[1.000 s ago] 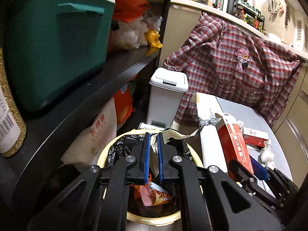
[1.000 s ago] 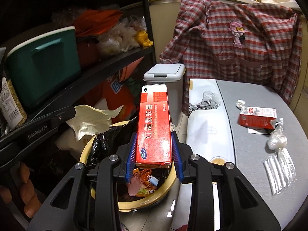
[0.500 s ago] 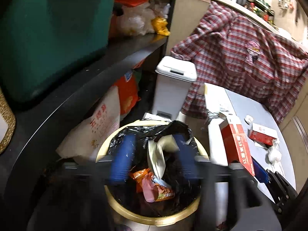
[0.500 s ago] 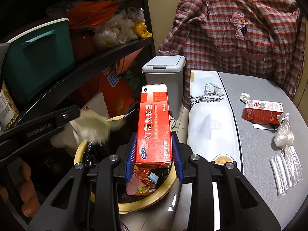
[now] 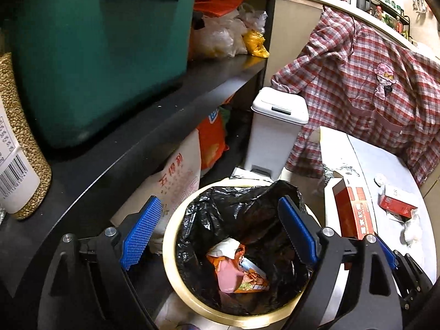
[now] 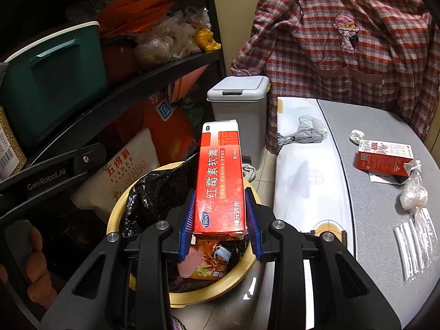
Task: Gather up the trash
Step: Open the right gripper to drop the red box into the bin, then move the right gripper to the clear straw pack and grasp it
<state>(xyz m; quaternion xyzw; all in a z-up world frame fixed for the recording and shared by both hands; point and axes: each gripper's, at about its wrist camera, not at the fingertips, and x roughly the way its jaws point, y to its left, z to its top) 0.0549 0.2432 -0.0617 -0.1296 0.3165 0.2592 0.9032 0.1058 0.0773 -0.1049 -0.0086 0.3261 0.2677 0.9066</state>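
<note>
Dim, warm indoor light fills both views, brightest toward the upper right, where the counter (image 5: 343,11) glows pale. The shelving (image 6: 115,93) at the left sinks into deep shadow, its lower bays nearly black. A small glare spot shines on the floor tile (image 6: 249,293) at the bottom centre. Edges bow with fisheye curve and the corners go black. Everything looks fairly sharp, perhaps slightly soft at the rims.

Shelf, bin and shirt by the counter
Green tub (image 5: 90,55) on the black shelf (image 5: 165,104); white pedal bin (image 5: 275,134) on the floor; checked shirt (image 6: 343,44) hangs behind the grey counter (image 6: 379,214).
</note>
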